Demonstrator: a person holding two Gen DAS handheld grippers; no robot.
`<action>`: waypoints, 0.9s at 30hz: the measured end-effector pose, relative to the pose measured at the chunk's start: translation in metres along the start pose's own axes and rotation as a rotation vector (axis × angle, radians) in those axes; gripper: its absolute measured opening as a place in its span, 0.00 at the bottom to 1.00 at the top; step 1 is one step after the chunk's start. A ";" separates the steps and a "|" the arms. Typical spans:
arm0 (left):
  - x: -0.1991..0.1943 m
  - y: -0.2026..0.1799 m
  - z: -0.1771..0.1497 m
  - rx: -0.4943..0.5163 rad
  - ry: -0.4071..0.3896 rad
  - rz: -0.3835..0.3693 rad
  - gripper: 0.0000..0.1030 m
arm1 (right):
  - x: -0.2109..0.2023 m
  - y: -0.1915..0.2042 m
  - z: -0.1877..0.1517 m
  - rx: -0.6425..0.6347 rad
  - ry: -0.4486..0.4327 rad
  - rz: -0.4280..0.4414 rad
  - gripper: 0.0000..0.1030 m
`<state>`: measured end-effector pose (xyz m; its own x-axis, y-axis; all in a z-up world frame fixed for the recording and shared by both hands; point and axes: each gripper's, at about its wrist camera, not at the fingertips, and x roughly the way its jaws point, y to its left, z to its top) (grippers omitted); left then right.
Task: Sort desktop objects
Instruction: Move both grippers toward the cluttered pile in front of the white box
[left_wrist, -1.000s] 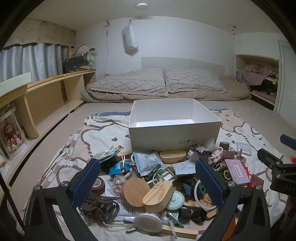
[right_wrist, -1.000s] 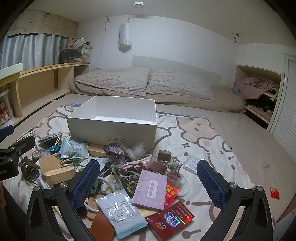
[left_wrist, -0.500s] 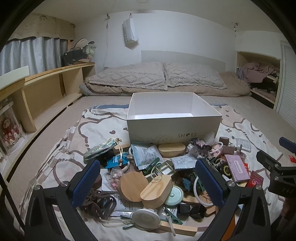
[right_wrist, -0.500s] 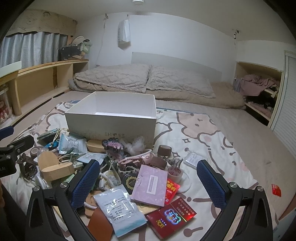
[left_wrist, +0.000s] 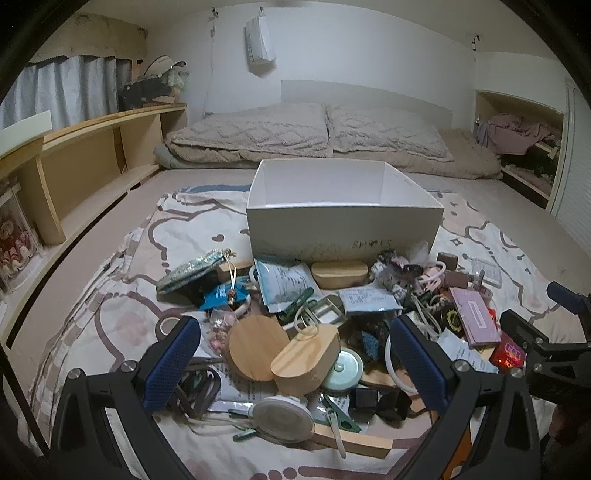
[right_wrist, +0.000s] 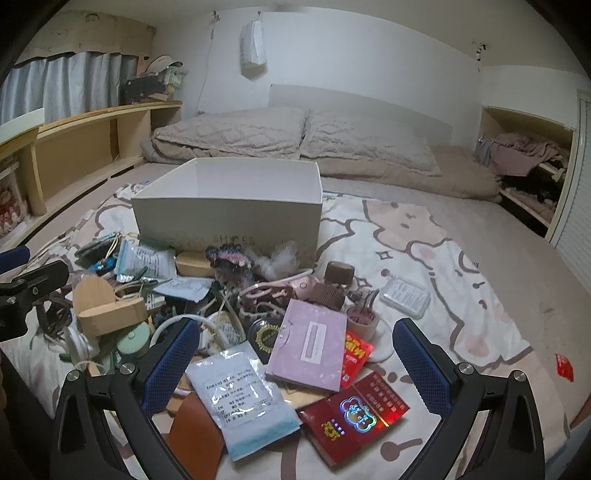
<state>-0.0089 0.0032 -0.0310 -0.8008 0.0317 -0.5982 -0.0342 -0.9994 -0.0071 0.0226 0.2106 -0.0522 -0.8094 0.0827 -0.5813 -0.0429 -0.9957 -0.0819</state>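
Item: lilac notebook (right_wrist: 308, 349), lower centre of the right-wrist frame, atop the clutter in front of the white box (right_wrist: 225, 218). I judged it light, stiff, flat; best pinched at its free edge. My right gripper (right_wrist: 293, 363) and left gripper (left_wrist: 295, 356) both gaped, empty.

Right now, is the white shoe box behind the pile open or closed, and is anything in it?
Open: the white shoe box has no lid. Its visible inner walls are bare; its floor is hidden by the front wall, so cannot tell.
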 end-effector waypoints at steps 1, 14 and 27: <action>0.001 0.000 -0.002 0.000 0.007 -0.001 1.00 | 0.002 0.000 -0.002 -0.001 0.006 0.002 1.00; 0.014 -0.004 -0.022 -0.017 0.106 -0.046 1.00 | 0.018 -0.002 -0.019 0.002 0.075 0.023 1.00; 0.015 -0.005 -0.043 -0.070 0.163 -0.110 1.00 | 0.032 0.006 -0.036 -0.007 0.135 0.080 1.00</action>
<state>0.0046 0.0075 -0.0742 -0.6872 0.1433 -0.7122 -0.0694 -0.9888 -0.1320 0.0177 0.2089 -0.1002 -0.7239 0.0088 -0.6898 0.0226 -0.9991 -0.0364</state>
